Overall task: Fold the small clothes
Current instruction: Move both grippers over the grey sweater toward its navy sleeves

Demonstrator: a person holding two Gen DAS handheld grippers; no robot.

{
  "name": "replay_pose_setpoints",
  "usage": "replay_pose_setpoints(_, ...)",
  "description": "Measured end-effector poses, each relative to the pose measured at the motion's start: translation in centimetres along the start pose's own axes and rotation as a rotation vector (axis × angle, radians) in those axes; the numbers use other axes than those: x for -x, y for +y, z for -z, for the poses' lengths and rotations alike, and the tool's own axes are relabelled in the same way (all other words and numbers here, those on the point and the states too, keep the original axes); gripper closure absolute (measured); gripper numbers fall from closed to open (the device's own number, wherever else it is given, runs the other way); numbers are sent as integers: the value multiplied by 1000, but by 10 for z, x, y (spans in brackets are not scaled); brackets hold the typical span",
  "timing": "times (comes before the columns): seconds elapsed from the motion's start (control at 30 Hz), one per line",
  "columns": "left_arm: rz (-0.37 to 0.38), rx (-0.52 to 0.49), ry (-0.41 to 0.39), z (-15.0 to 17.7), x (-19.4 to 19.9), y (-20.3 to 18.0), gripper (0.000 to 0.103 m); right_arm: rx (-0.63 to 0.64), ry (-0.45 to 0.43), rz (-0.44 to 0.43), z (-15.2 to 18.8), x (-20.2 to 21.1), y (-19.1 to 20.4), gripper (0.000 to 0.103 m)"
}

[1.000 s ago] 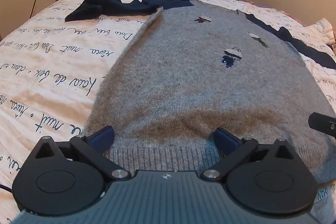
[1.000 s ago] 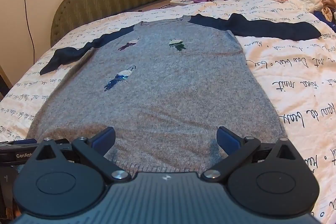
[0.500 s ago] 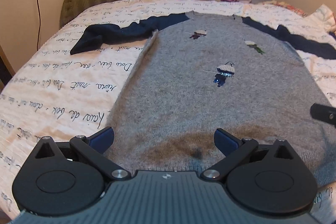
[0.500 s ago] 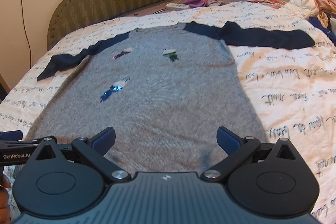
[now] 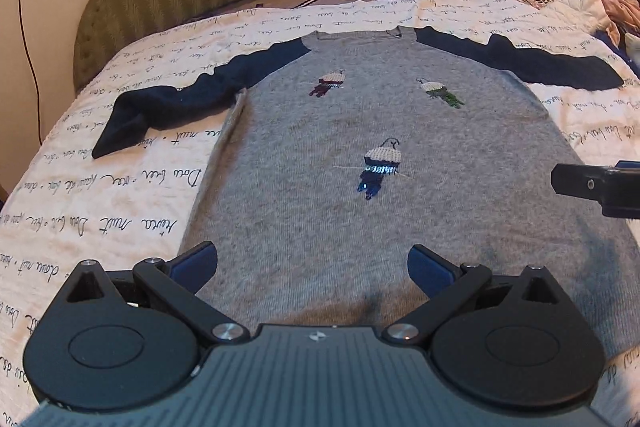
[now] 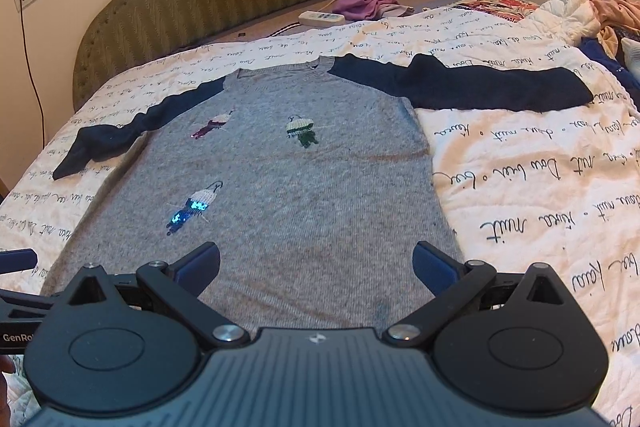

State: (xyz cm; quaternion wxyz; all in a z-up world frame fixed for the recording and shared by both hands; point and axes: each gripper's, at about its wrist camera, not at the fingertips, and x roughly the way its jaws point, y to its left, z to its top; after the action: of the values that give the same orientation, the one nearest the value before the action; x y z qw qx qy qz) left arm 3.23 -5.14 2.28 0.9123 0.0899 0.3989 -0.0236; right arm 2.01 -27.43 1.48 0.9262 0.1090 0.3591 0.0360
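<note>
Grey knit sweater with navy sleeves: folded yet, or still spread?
Spread. The grey knit sweater with navy sleeves lies flat, front up, on the script-print bedspread, both sleeves out sideways. Only its left side edge curls up slightly.

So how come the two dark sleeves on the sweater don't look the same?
The left sleeve is bunched and wrinkled, with its cuff end bending down toward the camera. The right sleeve lies flatter and straighter, stretched out sideways, with only a small bump near the shoulder. Both are navy, joined to the same grey sweater, and rest on the bedspread.

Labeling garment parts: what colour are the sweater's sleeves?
Dark navy sleeves on a grey sweater; clearest in the right wrist view.
</note>
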Motion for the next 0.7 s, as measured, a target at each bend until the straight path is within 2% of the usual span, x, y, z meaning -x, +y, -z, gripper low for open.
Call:
replay_pose_setpoints(0.37,-8,95,32,-43,-32,24,0,19,9,-5,-32,-28,1,0)
replay_pose_setpoints(0.7,-10,134,75,-61,-65,33,0,41,35,-18,-53,-61,3,0)
